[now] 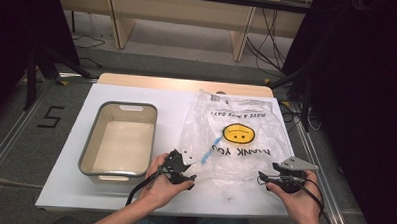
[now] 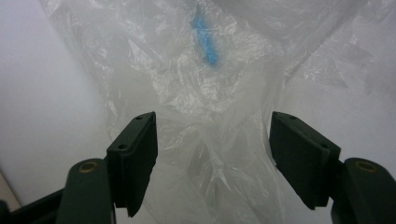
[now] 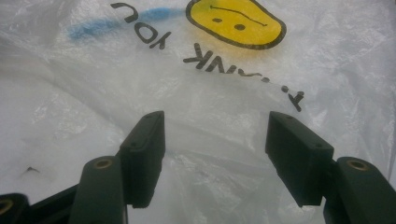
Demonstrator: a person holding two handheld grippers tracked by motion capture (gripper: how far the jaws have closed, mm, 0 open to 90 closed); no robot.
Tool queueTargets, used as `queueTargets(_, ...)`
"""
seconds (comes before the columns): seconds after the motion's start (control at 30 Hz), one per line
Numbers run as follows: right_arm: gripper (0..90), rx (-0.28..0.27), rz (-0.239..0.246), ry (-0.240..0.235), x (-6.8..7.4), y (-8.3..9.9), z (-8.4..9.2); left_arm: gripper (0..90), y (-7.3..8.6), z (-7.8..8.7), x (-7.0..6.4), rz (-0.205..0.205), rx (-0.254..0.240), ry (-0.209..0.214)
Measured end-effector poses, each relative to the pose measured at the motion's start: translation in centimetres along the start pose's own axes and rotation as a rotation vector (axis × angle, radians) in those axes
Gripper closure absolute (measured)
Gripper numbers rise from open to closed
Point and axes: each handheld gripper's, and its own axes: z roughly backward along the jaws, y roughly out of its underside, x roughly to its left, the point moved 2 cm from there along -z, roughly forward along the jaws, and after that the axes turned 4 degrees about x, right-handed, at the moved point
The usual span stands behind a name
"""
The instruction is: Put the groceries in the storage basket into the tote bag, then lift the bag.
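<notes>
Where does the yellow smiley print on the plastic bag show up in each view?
High view: the yellow smiley is right of centre, printed on the plastic bag that lies beside the bin.
Left gripper view: not in it; crumpled bag film runs between the open tool jaws.
Right gripper view: top centre, above the open tool jaws.
Shared landmark: the blue streak seen through the bag.

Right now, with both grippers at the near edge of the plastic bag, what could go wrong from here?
1. Both the left gripper and the right gripper stand open, so the plastic bag is unheld and may slide on the smooth white table when they close.
2. The film bunches between the left pads; a pinch may catch both layers, keeping the bag shut.
3. A blue item inside could shift or spill if the bag is lifted.
</notes>
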Motion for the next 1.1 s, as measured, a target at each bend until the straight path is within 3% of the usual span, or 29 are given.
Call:
queueTargets(0.37,38.3,-0.019,-0.007,0.016,-0.1,0.0,-0.1,32.2,0.1,0.1,0.4,0.003,-0.002,0.012)
queueTargets(1.1,37.7,-0.007,-0.085,0.048,-1.2,0.5,0.3,31.7,0.2,0.0,0.3,0.007,0.007,0.009)
